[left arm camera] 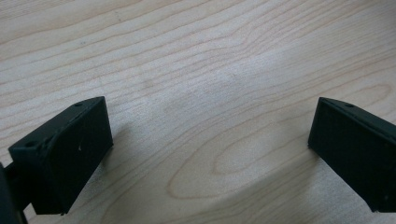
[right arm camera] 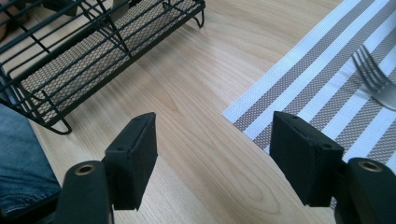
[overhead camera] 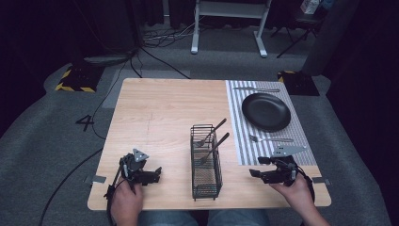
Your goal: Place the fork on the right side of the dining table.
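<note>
A black wire basket (overhead camera: 193, 155) stands at the table's front middle, with two dark-handled utensils (overhead camera: 212, 133) leaning in its far end. On the striped placemat (overhead camera: 237, 141) at the right lie a black plate (overhead camera: 266, 111), a fork (overhead camera: 270, 139) just in front of it, and a knife (overhead camera: 256, 89) at the far edge. My left gripper (overhead camera: 159, 173) rests low at the front left, open, with bare wood between its jaws (left arm camera: 211, 119). My right gripper (overhead camera: 255, 166) is open at the front right. Its jaws (right arm camera: 214, 126) straddle the placemat's (right arm camera: 317, 74) near corner, with the fork's tines (right arm camera: 373, 79) beyond and the basket (right arm camera: 93, 51) to its left.
The wooden table (overhead camera: 160, 113) has open surface across its left and far middle. Its front edge runs close to both hands. Grey carpet, cables and a white desk frame (overhead camera: 230, 23) lie beyond the table.
</note>
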Demonstrator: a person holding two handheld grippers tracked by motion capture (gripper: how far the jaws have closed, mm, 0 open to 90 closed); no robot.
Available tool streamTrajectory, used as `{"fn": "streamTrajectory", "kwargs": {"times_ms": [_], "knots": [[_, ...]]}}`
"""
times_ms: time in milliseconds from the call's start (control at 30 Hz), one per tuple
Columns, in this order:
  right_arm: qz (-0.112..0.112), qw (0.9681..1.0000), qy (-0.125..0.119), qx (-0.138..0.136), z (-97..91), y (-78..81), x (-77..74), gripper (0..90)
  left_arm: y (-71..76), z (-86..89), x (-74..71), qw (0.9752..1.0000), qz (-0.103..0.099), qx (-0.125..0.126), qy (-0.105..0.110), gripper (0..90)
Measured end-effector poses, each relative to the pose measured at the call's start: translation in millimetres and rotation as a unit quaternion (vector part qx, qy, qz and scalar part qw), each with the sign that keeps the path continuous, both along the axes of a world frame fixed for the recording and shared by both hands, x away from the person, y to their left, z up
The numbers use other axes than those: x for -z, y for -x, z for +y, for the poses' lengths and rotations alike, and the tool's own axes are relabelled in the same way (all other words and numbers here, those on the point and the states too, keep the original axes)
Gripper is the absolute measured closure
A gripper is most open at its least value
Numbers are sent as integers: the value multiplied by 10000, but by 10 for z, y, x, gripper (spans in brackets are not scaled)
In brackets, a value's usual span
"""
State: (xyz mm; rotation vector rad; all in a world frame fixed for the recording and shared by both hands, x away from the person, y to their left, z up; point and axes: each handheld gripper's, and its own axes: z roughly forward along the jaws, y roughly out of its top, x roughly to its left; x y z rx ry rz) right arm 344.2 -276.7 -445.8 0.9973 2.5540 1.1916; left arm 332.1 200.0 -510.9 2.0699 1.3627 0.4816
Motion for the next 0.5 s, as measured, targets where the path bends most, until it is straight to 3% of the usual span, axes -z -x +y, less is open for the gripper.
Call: {"fn": "streamTrajectory", "kwargs": {"times_ms": [233,500], "knots": [[-134,9999,69,31,41,7,251,319,0,0,0,10000,0,-1,1,0],[-379,9992,123,-74,66,40,389,318,0,0,0,10000,0,-1,2,0]]}}
